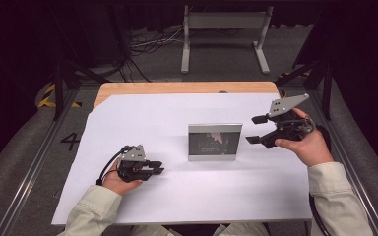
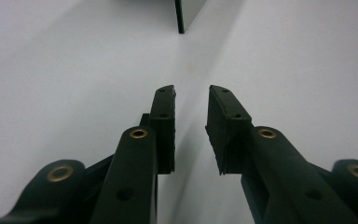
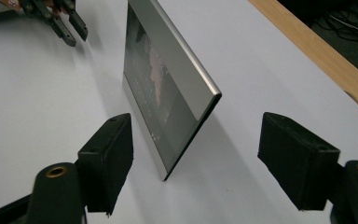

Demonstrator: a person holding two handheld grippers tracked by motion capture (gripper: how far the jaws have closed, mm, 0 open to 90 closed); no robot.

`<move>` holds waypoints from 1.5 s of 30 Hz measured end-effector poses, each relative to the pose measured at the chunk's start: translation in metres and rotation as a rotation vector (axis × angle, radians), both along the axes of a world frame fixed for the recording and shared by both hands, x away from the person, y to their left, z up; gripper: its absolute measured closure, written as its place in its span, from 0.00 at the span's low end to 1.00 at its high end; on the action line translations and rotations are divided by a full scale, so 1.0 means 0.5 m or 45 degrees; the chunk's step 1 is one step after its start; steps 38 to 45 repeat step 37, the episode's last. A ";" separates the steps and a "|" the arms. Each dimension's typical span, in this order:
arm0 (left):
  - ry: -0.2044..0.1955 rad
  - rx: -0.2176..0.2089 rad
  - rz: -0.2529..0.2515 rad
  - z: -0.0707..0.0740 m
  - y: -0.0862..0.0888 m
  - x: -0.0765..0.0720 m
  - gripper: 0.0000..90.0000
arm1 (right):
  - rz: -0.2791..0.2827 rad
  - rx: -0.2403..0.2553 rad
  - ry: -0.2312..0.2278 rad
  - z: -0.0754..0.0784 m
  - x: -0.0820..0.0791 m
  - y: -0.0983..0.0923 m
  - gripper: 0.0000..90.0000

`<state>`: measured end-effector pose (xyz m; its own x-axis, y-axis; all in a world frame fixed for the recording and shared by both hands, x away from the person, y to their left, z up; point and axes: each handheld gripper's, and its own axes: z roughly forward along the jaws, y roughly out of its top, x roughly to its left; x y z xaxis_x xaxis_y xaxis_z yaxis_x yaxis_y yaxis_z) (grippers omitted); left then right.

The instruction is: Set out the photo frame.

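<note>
A large white paper sheet (image 1: 142,123) covers most of a light wooden tabletop (image 1: 177,87), whose bare strip runs along the far edge at twelve o'clock. Beyond it, also at twelve o'clock, a grey metal stand with two legs (image 1: 224,34) rests on grey carpet (image 1: 24,147). Tangled black and white cables (image 1: 147,44) lie at eleven o'clock. Yellow-and-black striped floor tape (image 1: 49,98) sits at ten o'clock, beside a dark metal frame bar (image 1: 59,91).

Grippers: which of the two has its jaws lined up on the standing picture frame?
The right gripper: its wide-open jaws flank the picture frame edge. The left gripper rests apart on the white sheet.
</note>
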<state>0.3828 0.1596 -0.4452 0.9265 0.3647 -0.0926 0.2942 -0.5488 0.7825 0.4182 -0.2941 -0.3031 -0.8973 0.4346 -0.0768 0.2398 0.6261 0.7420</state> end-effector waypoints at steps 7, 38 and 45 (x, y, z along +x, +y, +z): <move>0.000 -0.011 0.014 0.001 0.002 -0.001 0.80 | -0.064 0.032 -0.009 -0.032 -0.017 -0.021 0.29; -0.016 -0.057 0.112 0.005 0.017 0.005 0.72 | -0.310 0.155 0.020 -0.215 -0.077 -0.087 0.27; -0.016 -0.057 0.112 0.005 0.017 0.005 0.72 | -0.310 0.155 0.020 -0.215 -0.077 -0.087 0.27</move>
